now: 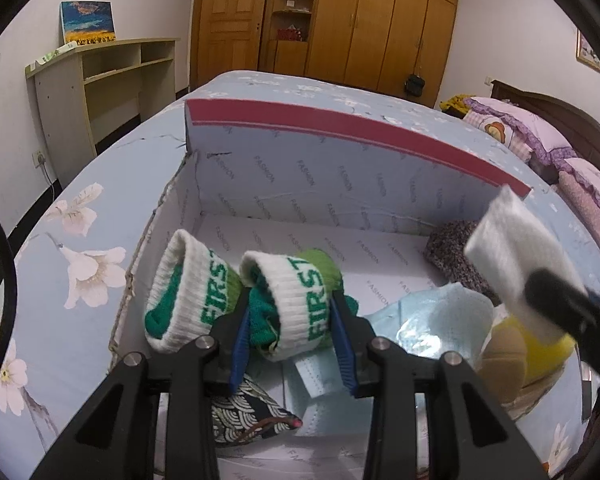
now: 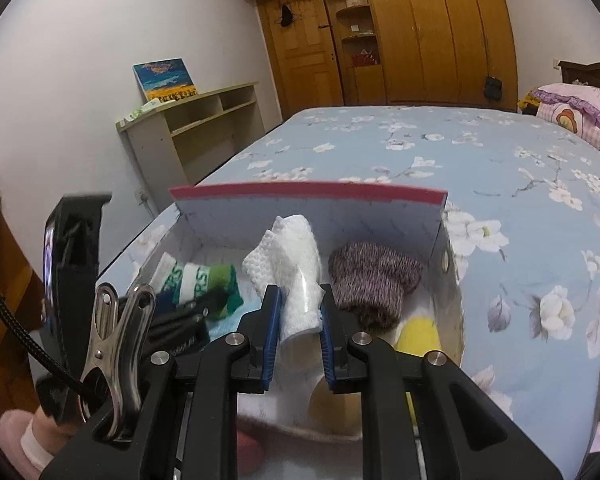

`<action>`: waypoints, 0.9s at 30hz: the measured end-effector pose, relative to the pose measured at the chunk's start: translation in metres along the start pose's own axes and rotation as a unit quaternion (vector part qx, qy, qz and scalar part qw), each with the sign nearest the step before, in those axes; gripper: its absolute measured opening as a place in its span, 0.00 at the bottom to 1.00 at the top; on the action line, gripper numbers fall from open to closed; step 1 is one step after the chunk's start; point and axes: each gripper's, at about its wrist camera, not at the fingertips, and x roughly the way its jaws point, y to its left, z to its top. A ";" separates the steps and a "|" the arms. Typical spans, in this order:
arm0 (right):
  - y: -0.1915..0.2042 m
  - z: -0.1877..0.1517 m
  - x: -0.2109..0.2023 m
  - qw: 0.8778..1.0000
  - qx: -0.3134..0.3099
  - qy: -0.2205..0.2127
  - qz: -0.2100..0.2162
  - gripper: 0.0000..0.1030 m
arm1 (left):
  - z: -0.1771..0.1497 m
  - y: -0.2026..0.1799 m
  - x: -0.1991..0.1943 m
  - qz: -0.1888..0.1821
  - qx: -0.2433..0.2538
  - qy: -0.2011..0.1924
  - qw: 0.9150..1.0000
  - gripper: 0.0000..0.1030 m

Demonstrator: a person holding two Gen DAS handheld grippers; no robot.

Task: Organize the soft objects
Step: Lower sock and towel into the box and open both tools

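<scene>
An open cardboard box (image 1: 300,168) with a red-edged lid sits on the bed (image 1: 72,280). My left gripper (image 1: 290,304) is shut on a pair of green and white socks (image 1: 300,300) printed "FIRST", held over the box's left side; they also show in the right wrist view (image 2: 198,280). My right gripper (image 2: 300,300) is shut on a white wrapped cloth roll (image 2: 296,280), held over the box's middle; it shows blurred in the left wrist view (image 1: 512,256). A speckled knit item (image 2: 374,280), a yellow soft item (image 2: 418,330) and blue face masks (image 1: 432,316) lie inside.
A patterned pouch (image 1: 248,412) lies at the box's near left. Pink pillows (image 2: 576,110) lie at the bed's head. A beige shelf (image 2: 196,120) with a painting stands by the wall, and a wooden wardrobe (image 2: 420,32) stands behind.
</scene>
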 end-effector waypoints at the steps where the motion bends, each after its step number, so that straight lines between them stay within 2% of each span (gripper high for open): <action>1: 0.000 0.003 0.002 1.000 0.000 0.000 -0.001 0.19 | -0.001 0.000 -0.001 0.000 0.000 -0.001 1.000 0.37; 7: 0.001 0.013 0.028 1.000 -0.010 0.015 -0.009 0.19 | -0.002 0.002 -0.001 -0.005 -0.002 -0.002 1.000 0.37; 19: 0.001 0.005 0.059 0.998 -0.022 0.046 -0.022 0.20 | -0.002 0.010 -0.001 -0.013 -0.007 -0.005 1.000 0.37; 21: 0.002 0.005 0.058 0.999 -0.022 0.044 -0.021 0.20 | -0.002 0.010 -0.001 -0.018 -0.007 -0.006 1.000 0.42; 24: 0.004 0.005 0.058 0.999 -0.026 0.043 -0.014 0.30 | -0.004 0.009 -0.001 -0.027 -0.002 -0.006 1.000 0.51; 27: 0.007 0.004 0.055 0.998 -0.037 0.040 -0.021 0.33 | -0.004 0.005 -0.002 -0.021 0.004 -0.005 1.000 0.52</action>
